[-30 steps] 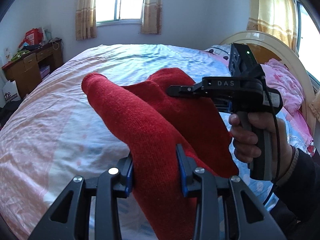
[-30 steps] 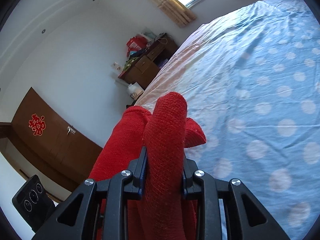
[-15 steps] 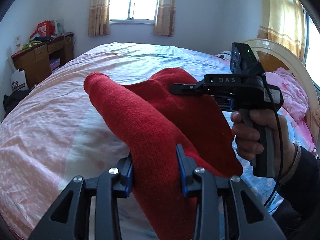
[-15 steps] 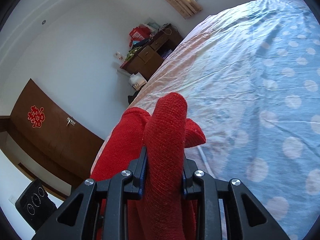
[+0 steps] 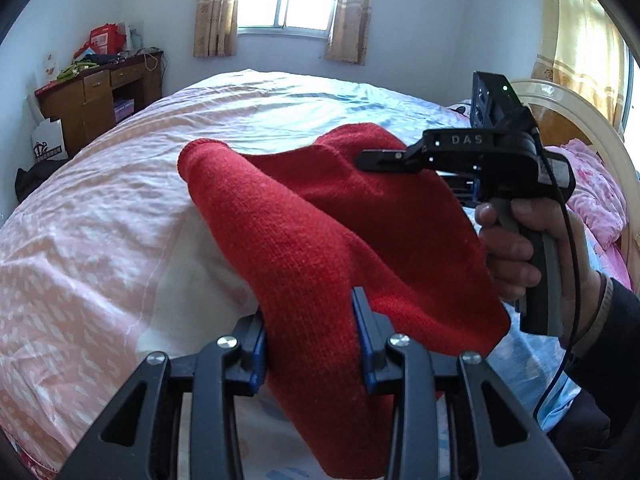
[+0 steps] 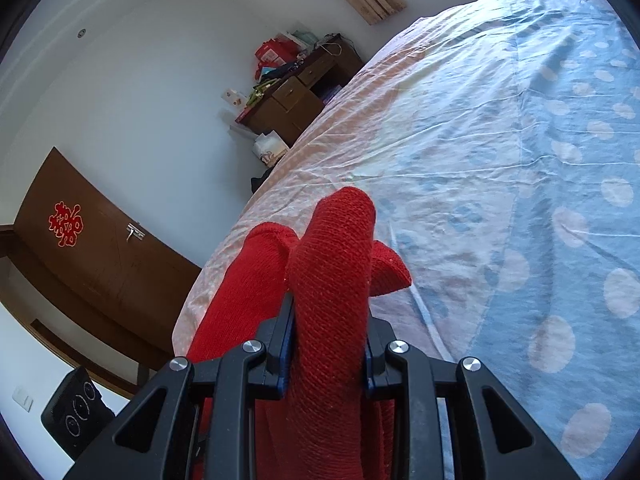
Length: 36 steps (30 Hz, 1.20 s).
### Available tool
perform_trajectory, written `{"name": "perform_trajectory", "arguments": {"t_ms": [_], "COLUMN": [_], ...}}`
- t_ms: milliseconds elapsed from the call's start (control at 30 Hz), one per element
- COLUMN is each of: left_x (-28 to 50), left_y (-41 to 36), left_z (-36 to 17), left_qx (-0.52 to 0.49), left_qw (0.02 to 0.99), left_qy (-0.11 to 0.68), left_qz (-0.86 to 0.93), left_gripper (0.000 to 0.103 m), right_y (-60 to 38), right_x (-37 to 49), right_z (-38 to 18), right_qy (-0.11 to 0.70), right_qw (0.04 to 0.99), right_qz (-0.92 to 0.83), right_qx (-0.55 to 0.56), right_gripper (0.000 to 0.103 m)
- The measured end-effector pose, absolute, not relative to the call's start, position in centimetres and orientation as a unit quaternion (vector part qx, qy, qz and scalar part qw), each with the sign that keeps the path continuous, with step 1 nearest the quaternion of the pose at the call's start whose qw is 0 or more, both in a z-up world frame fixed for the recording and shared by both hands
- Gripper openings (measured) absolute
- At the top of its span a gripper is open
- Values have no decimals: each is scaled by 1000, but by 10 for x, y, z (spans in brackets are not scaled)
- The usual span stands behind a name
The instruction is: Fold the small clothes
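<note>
A red knitted garment (image 5: 320,232) hangs in the air above the bed, stretched between both grippers. My left gripper (image 5: 310,336) is shut on a thick bunch of it, the blue pads pressing the knit from both sides. My right gripper (image 6: 328,340) is shut on another bunched edge of the red garment (image 6: 332,264), which stands up between its fingers. In the left wrist view the right gripper (image 5: 384,157) reaches in from the right, held by a person's hand (image 5: 516,248), its tip over the cloth's far upper edge.
Below lies a bed (image 5: 92,216) with a pink and blue dotted sheet (image 6: 520,160). A wooden desk (image 5: 100,100) with clutter stands at the far left wall. A pink quilt (image 5: 592,188) and a rounded headboard (image 5: 580,120) are at the right. A brown door (image 6: 92,256) is at the left.
Both grippers have shifted sideways over the bed with the garment still held between them; the background has slid right in the left wrist view. The grips look the same.
</note>
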State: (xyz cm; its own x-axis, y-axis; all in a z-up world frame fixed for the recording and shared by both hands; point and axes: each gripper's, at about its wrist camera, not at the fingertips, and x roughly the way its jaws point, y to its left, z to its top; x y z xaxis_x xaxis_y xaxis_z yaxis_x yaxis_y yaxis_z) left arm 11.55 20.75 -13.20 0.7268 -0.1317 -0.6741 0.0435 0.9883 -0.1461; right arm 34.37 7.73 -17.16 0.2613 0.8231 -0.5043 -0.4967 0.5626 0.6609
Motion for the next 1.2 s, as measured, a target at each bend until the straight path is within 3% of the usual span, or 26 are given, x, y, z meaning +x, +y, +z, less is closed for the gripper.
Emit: {"name": "perform_trajectory", "arguments": {"t_ms": [467, 667, 867, 933, 1033, 1100, 1200], "left_x": [98, 96, 77, 75, 80, 90, 107], "left_y": [209, 212, 206, 209, 214, 218, 225], "left_z": [-146, -144, -114, -104, -96, -101, -117], "left_qx": [-81, -69, -21, -17, -24, -31, -41], "left_qw": [922, 926, 942, 949, 955, 954, 947], "left_qy": [376, 372, 334, 315, 291, 293, 309], "left_qz": [-39, -19, 8, 20, 50, 63, 81], "left_gripper": [40, 57, 58, 68, 88, 91, 91], "right_y": [87, 82, 69, 57, 45, 46, 57], "right_x": [354, 355, 347, 340, 319, 300, 275], "right_z": [-188, -196, -182, -170, -147, -137, -141], "right_qy": [458, 469, 444, 423, 388, 369, 381], "right_qw": [766, 765, 786, 795, 792, 784, 750], "right_qz": [414, 402, 386, 383, 415, 447, 494], "right_qx": [178, 184, 190, 206, 223, 222, 221], "right_gripper": [27, 30, 35, 36, 50, 61, 62]}}
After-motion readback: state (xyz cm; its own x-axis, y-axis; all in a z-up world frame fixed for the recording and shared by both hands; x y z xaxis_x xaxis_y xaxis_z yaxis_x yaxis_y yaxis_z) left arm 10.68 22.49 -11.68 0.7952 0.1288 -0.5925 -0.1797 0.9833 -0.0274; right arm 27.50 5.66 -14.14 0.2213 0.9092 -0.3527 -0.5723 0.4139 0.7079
